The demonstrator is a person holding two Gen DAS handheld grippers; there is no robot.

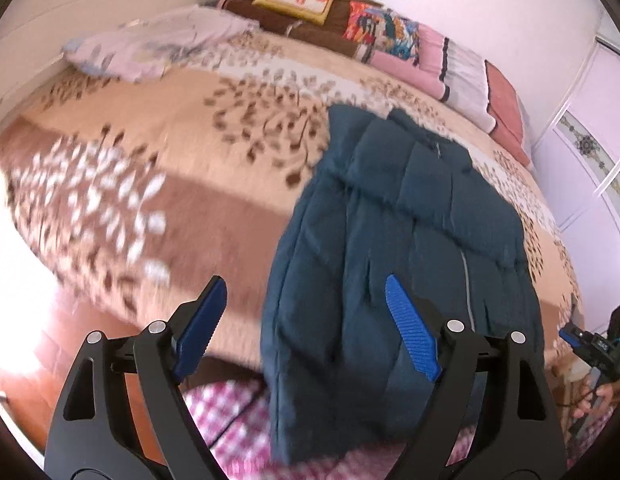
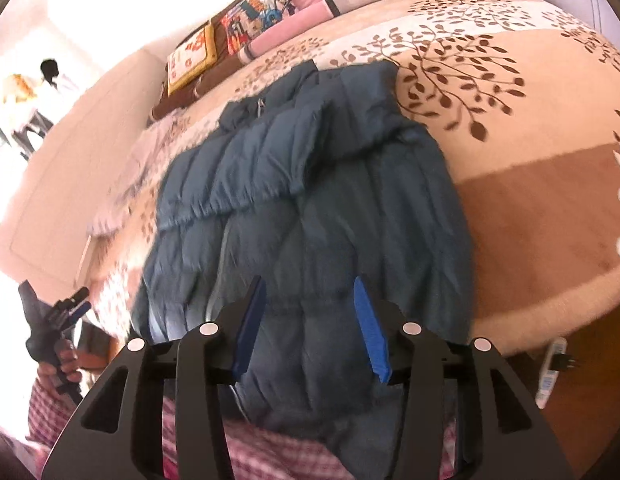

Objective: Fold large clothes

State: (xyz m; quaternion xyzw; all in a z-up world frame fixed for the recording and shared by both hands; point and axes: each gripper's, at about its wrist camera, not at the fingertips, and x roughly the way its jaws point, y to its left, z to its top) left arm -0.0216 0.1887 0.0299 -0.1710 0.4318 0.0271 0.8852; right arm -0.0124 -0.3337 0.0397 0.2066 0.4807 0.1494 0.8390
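A dark teal quilted puffer jacket (image 1: 393, 240) lies on the bed with its sleeves folded over the body and its hem hanging over the near edge; it also shows in the right wrist view (image 2: 310, 208). My left gripper (image 1: 304, 292) is open and empty, above the jacket's left hem edge. My right gripper (image 2: 310, 292) is open and empty, just above the middle of the jacket's lower part. The right gripper also shows at the far right of the left wrist view (image 1: 589, 344), and the left gripper at the far left of the right wrist view (image 2: 66, 308).
The bed has a beige and brown leaf-pattern blanket (image 1: 198, 132). Folded blankets and pillows (image 1: 389, 32) line its far side. A pale lilac garment (image 1: 150, 48) lies at the far left corner. A power strip (image 2: 553, 368) lies on the floor. The person wears pink checked clothing (image 1: 238, 412).
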